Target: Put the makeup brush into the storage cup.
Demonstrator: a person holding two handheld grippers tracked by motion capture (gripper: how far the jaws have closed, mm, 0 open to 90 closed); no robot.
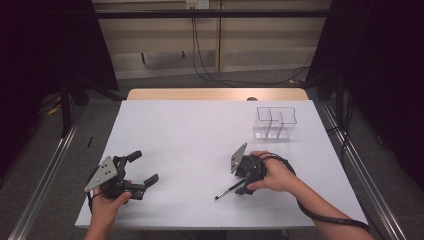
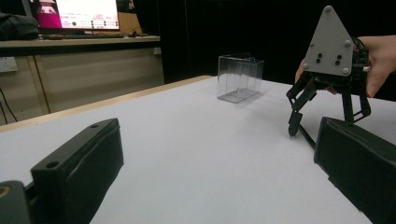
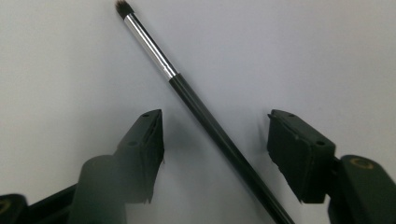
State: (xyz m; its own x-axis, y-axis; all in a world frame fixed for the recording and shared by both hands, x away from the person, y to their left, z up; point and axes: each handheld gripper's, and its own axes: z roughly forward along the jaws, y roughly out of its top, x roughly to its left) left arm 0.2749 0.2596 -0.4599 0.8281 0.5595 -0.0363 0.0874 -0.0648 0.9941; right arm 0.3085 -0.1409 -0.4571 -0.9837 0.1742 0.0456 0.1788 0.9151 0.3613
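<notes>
Right gripper [image 1: 239, 186] points down near the tabletop's [image 1: 200, 130] front edge, jaws apart astride the untouched brush [image 3: 205, 119]; left gripper [image 1: 142, 170] rests level, jaws wide apart.

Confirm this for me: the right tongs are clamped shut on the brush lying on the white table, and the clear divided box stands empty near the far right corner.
One detail is off. The right tongs are not clamped: in the right gripper view the brush lies between the pads with gaps on both sides. The rest holds: it lies on the white table, and the clear divided box stands empty near the far right corner.
</notes>
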